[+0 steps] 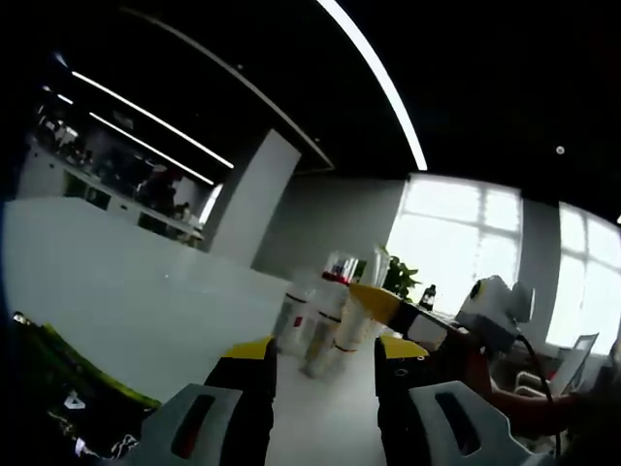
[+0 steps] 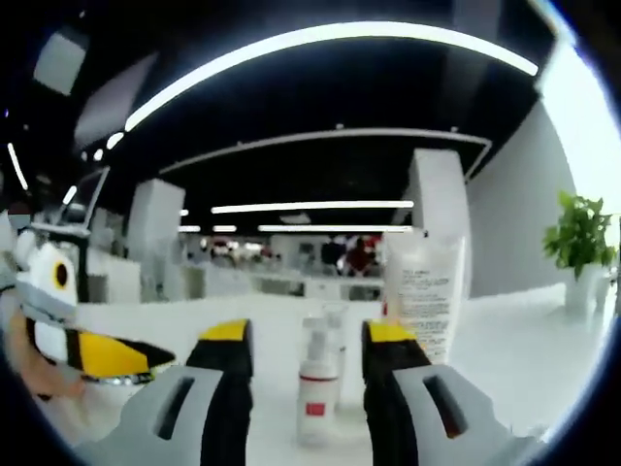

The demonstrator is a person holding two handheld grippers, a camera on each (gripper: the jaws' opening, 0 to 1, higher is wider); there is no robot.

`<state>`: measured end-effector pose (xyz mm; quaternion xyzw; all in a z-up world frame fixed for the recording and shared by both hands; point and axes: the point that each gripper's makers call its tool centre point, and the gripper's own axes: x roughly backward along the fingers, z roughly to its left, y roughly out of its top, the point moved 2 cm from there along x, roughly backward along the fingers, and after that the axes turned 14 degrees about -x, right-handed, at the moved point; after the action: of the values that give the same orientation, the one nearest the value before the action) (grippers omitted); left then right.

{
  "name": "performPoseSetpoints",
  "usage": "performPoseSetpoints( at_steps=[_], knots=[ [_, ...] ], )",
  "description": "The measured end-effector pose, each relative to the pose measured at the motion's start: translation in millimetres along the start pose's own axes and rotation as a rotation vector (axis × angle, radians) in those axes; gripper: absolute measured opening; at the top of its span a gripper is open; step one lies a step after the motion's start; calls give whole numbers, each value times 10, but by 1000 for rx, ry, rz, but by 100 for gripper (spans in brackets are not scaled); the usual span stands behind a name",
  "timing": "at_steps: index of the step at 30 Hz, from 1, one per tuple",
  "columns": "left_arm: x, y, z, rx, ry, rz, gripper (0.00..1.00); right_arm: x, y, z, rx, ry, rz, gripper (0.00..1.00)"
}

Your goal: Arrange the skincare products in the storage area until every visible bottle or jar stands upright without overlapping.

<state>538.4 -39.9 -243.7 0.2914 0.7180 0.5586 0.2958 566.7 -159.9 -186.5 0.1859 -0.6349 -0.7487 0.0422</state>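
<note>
Several white bottles stand close together on the white table [image 1: 146,291]: a bottle with a red mark [image 1: 291,322], a grey-capped one [image 1: 320,351] and a taller tube [image 1: 355,325]. My left gripper [image 1: 325,351] is open, its jaws framing the group from short of it. My right gripper [image 1: 388,309] comes in from the right, its yellow tip at the tube's top. In the right gripper view, a pump bottle with a red label [image 2: 316,388] stands upright between the open jaws of my right gripper [image 2: 309,335], with gaps on both sides. A white printed tube [image 2: 425,301] stands just right of it.
The left gripper [image 2: 102,354] shows at the left, held by a hand [image 2: 39,374]. A potted plant [image 2: 580,238] sits far right. A dark object with a green stripe [image 1: 58,388] lies at the table's near left. Bright windows [image 1: 456,243] are behind.
</note>
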Motion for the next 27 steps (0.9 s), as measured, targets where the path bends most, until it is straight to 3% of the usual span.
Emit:
performPoseSetpoints(
  at_steps=[6,8,11,13,15,18,20,22,23,24,25,27],
  knots=[
    [-13,8,19,-1,-2,-2,41,-13,166,29,6,41,-98,42],
    [-14,10,19,-2,-2,-2,41,-36,214,63,8,78,-132,37],
    [-23,21,38,-10,-1,-4,41,-14,193,211,-15,170,-117,20],
    [-22,30,43,-15,3,-8,41,-4,170,266,-4,193,-104,16],
    [-13,35,47,-16,8,-10,41,-5,132,314,-5,212,-89,13],
    [0,45,68,-26,23,-14,39,6,53,375,-13,248,-49,0],
    [6,56,100,-35,39,-17,38,-4,7,399,-23,263,-31,0],
    [23,62,126,-58,65,-15,37,-12,-158,448,-64,286,69,0],
    [34,64,137,-74,81,-13,36,-19,-189,478,-79,304,84,0],
    [44,63,164,-98,104,-5,35,-23,-250,515,-96,324,112,0],
    [84,66,253,-173,184,17,34,-19,-302,527,-106,326,144,0],
    [137,93,319,-262,259,30,29,-19,-381,573,-115,347,187,0]
  ],
)
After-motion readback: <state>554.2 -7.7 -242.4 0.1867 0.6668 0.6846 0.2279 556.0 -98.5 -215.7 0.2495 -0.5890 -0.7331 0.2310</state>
